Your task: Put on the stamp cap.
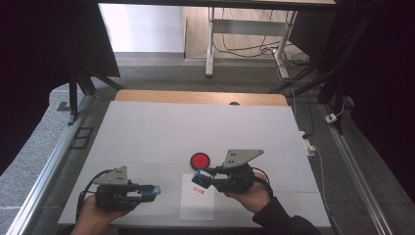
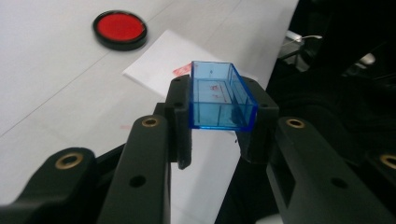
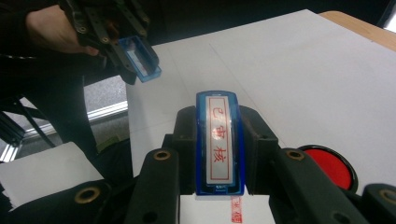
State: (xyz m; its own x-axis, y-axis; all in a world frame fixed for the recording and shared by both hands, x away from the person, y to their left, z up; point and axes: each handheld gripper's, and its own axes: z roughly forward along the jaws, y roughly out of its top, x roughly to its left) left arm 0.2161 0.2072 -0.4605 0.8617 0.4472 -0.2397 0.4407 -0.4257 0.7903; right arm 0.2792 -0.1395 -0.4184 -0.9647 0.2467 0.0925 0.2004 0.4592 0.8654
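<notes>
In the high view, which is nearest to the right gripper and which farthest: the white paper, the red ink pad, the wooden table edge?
1. White paper, directly under the right gripper.
2. Red ink pad, just beyond it.
3. Wooden table edge, at the far side.

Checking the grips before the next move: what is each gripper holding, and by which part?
Left gripper clamps the blue cap by its long side walls. Right gripper clamps the blue stamp by its long sides.
</notes>
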